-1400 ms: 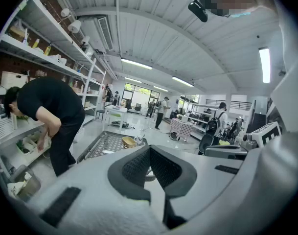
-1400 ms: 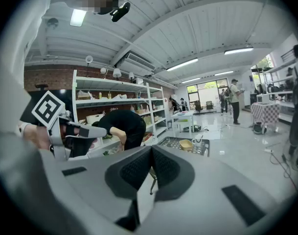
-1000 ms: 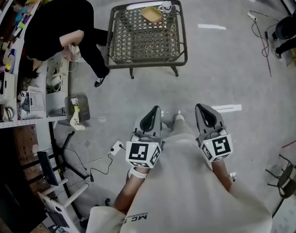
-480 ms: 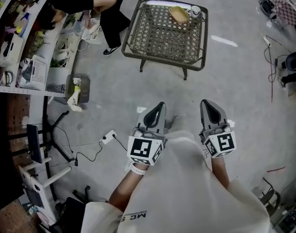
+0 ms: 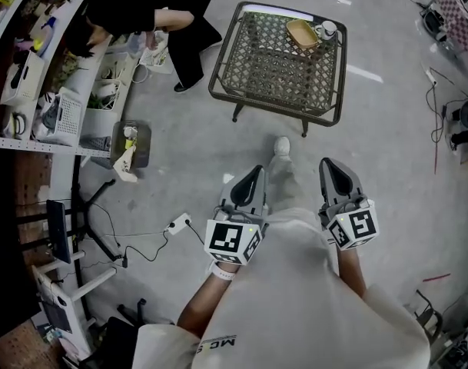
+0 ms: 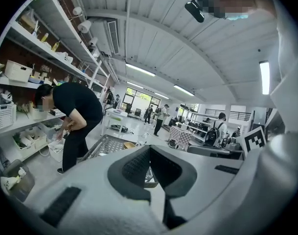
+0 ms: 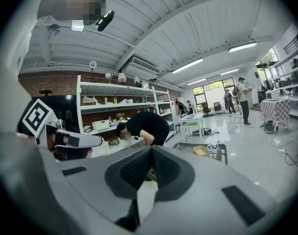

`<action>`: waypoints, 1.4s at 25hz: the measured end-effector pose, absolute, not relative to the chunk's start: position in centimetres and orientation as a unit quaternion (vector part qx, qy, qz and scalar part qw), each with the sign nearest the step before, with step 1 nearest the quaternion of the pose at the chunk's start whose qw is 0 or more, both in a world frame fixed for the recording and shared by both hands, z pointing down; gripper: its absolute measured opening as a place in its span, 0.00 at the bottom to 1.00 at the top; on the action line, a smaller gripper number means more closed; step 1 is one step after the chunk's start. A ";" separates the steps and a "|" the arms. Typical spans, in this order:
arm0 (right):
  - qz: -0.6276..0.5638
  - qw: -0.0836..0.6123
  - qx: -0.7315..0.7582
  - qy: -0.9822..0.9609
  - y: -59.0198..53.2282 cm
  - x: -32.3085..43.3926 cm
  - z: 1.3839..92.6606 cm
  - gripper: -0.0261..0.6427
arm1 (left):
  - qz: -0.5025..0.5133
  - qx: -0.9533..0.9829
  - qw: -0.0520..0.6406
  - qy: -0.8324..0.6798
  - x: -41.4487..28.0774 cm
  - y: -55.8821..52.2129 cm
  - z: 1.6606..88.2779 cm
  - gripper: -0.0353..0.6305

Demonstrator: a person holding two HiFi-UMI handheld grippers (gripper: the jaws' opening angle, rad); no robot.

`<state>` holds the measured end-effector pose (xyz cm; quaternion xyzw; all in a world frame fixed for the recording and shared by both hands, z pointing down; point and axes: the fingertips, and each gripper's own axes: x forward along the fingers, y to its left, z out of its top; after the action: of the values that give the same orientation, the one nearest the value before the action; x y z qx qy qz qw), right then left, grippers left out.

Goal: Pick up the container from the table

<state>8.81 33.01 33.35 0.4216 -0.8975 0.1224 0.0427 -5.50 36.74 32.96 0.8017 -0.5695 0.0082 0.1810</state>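
Presently holding left hand-held gripper (image 5: 252,173) and right hand-held gripper (image 5: 330,167) forward, jaws together and empty (nothing reachable yet), aiming at the container (image 5: 302,33) on the table (image 5: 245,68).

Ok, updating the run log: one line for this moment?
left gripper: shut, empty | right gripper: shut, empty | container: on table, untouched
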 end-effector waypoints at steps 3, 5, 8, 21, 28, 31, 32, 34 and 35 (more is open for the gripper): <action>0.105 0.047 0.420 -0.900 30.6 8.2 33.1 0.06 | 0.009 0.805 0.182 -0.564 -5.7 34.3 33.2 0.07; 0.107 0.050 0.423 -0.898 28.7 7.9 33.6 0.06 | 0.015 0.808 0.183 -0.560 -6.1 32.4 33.5 0.07; 0.111 0.057 0.426 -0.896 25.3 7.3 34.4 0.06 | 0.024 0.810 0.182 -0.556 -7.3 28.6 33.4 0.07; 0.112 0.076 0.439 -0.888 4.5 9.1 35.3 0.06 | 0.056 0.823 0.180 -0.536 -5.4 7.3 32.0 0.07; 0.098 0.075 0.424 -0.897 -4.3 9.0 35.1 0.07 | 0.056 0.820 0.180 -0.540 -4.3 0.0 32.2 0.07; 0.103 0.077 0.425 -0.896 -5.6 9.1 35.4 0.07 | 0.060 0.822 0.185 -0.536 -4.0 -1.3 32.6 0.07; 0.105 0.078 0.425 -0.896 -5.9 9.1 35.5 0.07 | 0.060 0.821 0.189 -0.536 -4.0 -1.7 32.8 0.07; 0.106 0.081 0.424 -0.896 -6.4 9.1 35.6 0.07 | 0.058 0.819 0.192 -0.537 -4.0 -2.5 32.9 0.07; 0.107 0.081 0.425 -0.895 -6.8 9.1 35.7 0.07 | 0.058 0.820 0.192 -0.536 -4.0 -2.9 32.9 0.07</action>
<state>9.15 -6.76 35.68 0.4246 -0.8954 0.1066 0.0813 -3.96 -2.93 32.89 0.8204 -0.5356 0.0577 0.1918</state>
